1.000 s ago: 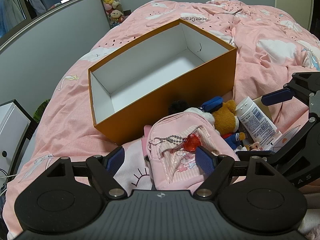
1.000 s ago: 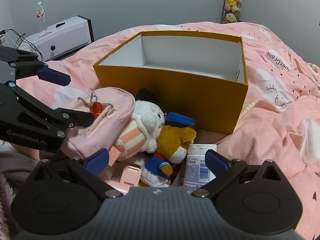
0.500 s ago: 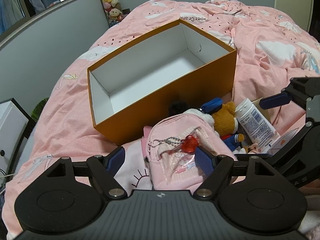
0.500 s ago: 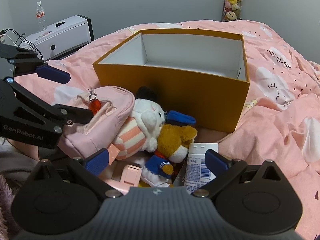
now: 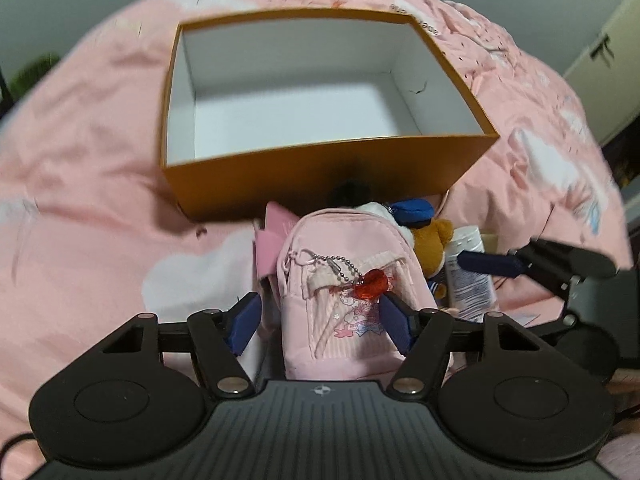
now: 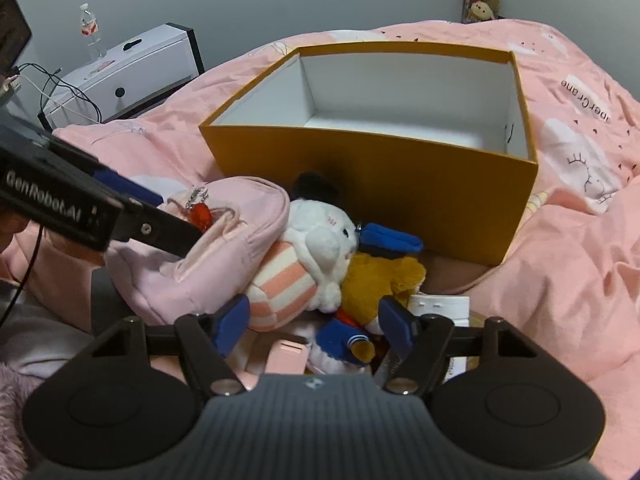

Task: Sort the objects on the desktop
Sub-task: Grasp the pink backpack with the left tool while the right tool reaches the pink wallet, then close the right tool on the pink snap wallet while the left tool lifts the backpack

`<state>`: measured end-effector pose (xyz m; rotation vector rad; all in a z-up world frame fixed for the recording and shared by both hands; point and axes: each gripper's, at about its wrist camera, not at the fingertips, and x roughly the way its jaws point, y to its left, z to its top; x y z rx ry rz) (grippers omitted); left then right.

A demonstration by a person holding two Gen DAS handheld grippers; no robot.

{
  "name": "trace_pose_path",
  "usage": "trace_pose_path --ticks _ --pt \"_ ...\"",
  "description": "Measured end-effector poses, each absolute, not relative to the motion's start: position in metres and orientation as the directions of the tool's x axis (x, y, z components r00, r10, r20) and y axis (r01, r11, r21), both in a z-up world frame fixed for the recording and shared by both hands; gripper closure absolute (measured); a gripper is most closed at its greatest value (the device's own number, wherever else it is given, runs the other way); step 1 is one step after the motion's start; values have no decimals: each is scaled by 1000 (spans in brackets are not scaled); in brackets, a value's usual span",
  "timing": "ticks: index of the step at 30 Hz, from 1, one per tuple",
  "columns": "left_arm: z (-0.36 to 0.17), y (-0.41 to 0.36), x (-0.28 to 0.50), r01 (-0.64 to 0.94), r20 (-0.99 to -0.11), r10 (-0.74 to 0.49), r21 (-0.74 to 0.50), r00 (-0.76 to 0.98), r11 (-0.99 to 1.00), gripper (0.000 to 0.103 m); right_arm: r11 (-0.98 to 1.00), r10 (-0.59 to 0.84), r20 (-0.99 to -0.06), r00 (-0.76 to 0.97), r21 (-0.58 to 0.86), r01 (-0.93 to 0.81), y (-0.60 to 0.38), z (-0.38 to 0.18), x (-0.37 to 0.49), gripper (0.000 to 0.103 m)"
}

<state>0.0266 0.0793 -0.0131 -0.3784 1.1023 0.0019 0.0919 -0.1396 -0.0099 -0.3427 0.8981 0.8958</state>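
The small pink backpack (image 5: 344,280) is lying on the pink bedspread (image 5: 100,208) just in front of the orange box (image 5: 320,172), its long axis running from the left tongs (image 5: 320,320) toward the box, top end nearest the box and front pocket with the red charm (image 5: 372,285) facing up. The left tongs are standing wide apart around its lower end, one blue pad (image 5: 244,320) just beside each flank, though I cannot tell whether they are pressing it. The right tongs (image 6: 316,324) are gaping open and gripping nothing, sitting over the striped white plush (image 6: 304,264), the brown plush (image 6: 380,280) and the white bottle (image 6: 440,306).
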Motion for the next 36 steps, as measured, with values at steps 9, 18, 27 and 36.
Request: trace_pose_path --ticks 9,18,27,36 --pt "-20 96 29 -242 -837 -284 -430 467 870 58 607 530 -806 264 144 -781 -135 -15 102 34" --pt "-5 108 28 -261 -820 -242 -422 519 868 74 621 553 -794 252 192 -760 -138 -7 110 37" --pt "30 115 33 -256 -839 24 -138 543 957 76 611 604 -768 212 275 -743 -119 5 117 45" --pt "24 127 37 -250 -865 90 -42 494 967 75 510 588 -798 133 238 -826 -47 -2 112 51"
